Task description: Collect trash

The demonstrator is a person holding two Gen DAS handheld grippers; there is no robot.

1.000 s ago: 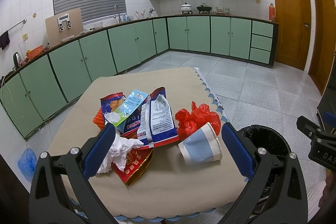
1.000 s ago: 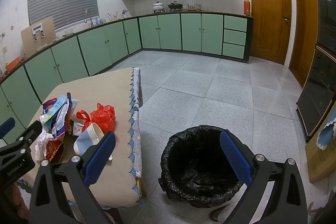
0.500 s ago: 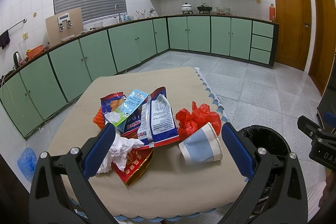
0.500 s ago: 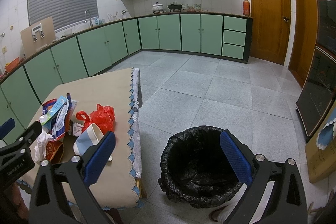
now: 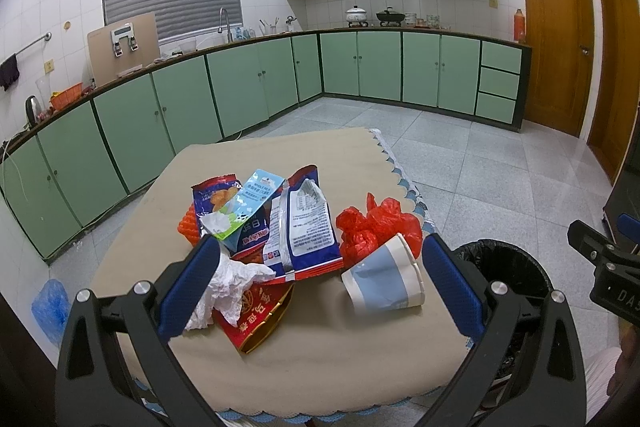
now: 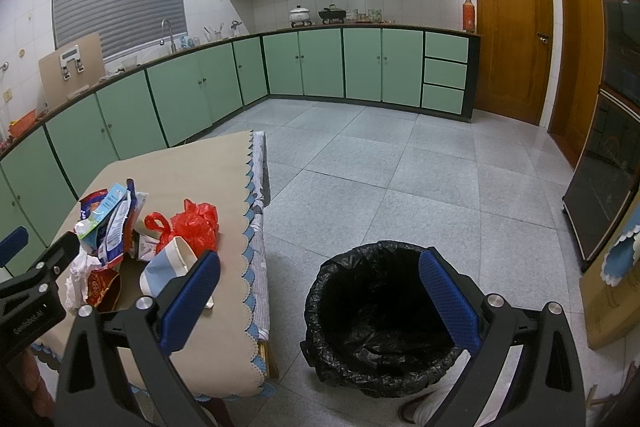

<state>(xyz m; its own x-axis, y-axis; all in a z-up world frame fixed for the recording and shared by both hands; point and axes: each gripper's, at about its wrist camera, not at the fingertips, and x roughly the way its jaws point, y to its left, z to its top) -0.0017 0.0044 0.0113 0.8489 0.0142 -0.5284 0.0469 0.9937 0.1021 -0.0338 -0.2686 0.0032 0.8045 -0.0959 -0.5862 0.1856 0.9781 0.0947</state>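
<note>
Trash [image 5: 280, 239] heaped mid-table [image 5: 320, 355] looks light, crinkly and soft, so the wide-open, empty left gripper [image 5: 316, 291] should pinch the cup [image 5: 382, 281] at its rim, while the right gripper [image 6: 320, 295], equally spread, hangs over the bin [image 6: 384, 319].

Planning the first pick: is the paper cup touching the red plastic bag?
Touching. In the left wrist view the paper cup lies on its side with its rim pressed into the red plastic bag; no tablecloth shows between them.

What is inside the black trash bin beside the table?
The trash bin shows only its crumpled black liner, with no trash visible inside. Its near bottom is dark and partly hidden by the right gripper.
</note>
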